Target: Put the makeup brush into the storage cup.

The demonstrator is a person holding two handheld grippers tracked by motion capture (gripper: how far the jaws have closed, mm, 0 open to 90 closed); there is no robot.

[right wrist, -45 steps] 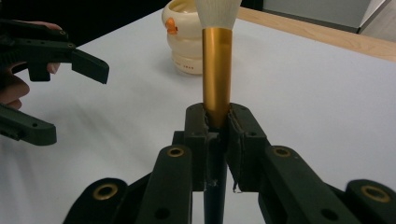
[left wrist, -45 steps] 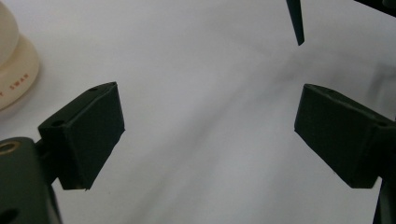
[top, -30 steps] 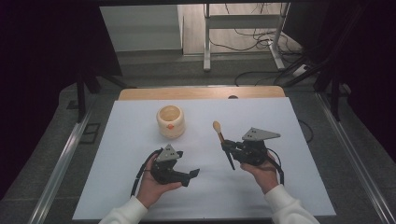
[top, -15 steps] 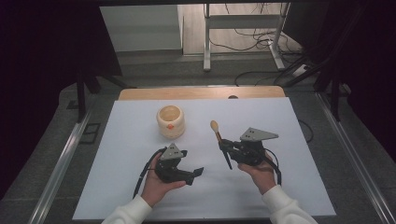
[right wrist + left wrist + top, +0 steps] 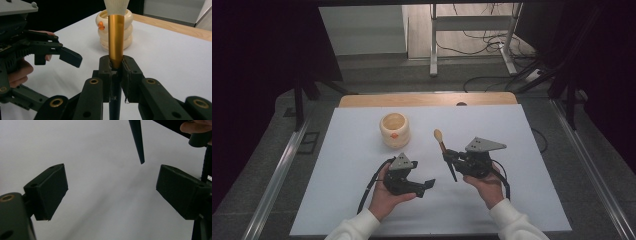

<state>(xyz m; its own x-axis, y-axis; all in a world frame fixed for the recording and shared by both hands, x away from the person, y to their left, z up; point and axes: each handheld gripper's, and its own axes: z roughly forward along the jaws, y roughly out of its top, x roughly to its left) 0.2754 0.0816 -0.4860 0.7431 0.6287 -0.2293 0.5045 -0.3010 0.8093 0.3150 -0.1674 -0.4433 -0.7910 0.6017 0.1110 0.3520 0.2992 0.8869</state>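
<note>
white table [image 5: 362, 150], wooden edge [image 5: 427, 99], dark room

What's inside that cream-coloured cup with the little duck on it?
From the high view, the duck cup looks empty: only its pale inner wall shows, though its bottom is hidden by the rim. The makeup brush is outside it, clamped in the right gripper.

I see 1 makeup brush [image 5: 116, 37], gold ferrule, pale bristles up, black handle clamped, tilted above the counter [image 5: 522, 130]
</note>
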